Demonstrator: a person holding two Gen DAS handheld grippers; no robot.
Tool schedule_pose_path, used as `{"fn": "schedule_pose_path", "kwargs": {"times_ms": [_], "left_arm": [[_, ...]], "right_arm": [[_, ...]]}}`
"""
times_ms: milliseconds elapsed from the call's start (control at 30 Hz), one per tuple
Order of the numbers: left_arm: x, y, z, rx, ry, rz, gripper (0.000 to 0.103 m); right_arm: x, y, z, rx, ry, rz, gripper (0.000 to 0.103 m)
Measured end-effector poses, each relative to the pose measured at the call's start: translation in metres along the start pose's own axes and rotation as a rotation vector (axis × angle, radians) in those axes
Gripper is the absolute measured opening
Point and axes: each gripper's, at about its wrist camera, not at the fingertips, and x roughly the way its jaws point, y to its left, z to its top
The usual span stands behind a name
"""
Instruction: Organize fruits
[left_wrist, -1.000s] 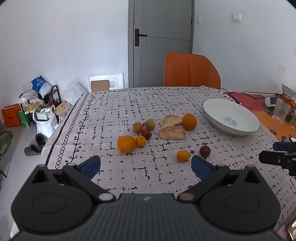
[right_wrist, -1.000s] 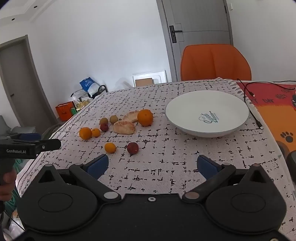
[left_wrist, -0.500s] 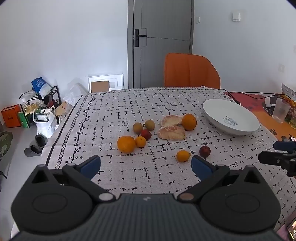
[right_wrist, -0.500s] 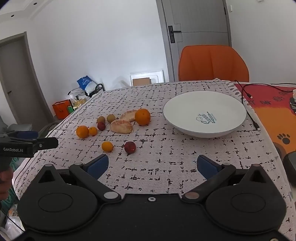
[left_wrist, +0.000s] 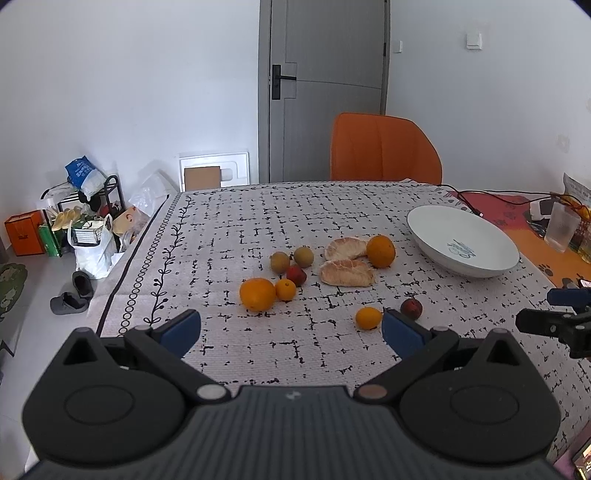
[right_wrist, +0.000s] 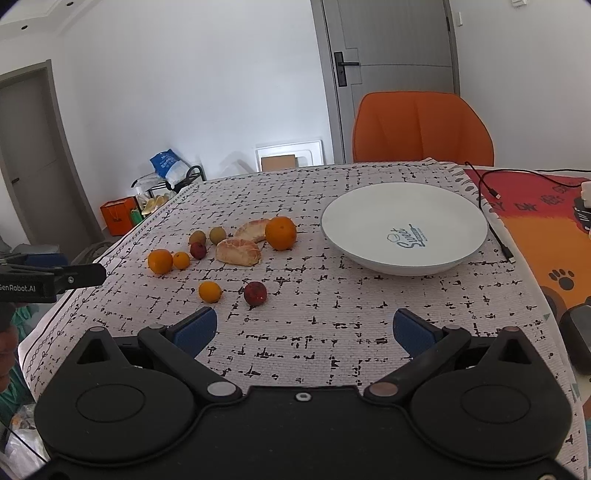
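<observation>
Right wrist view: red fruit (right_wrist: 255, 293) beyond wide-apart, empty fingers (right_wrist: 195, 331).

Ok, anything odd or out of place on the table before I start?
Only the two peeled citrus pieces lying bare on the tablecloth among whole fruit. White bowl upright and empty; nothing spilled. Both claws open.

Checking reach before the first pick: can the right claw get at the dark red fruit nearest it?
Probably yes. The right claw is open, and the dark red fruit lies alone on the tablecloth just ahead, slightly left, nothing between them.
</observation>
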Motion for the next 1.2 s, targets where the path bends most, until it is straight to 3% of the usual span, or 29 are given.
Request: {"fn": "schedule_pose_path", "kwargs": {"times_ms": [1200], "left_arm": [[-0.001,-0.0039,0.0002,0.014,0.006,-0.009,0.103]], "right_arm": [[-0.0011,0.0006,-0.0012,-0.003,0.003,-0.009,0.103]]}}
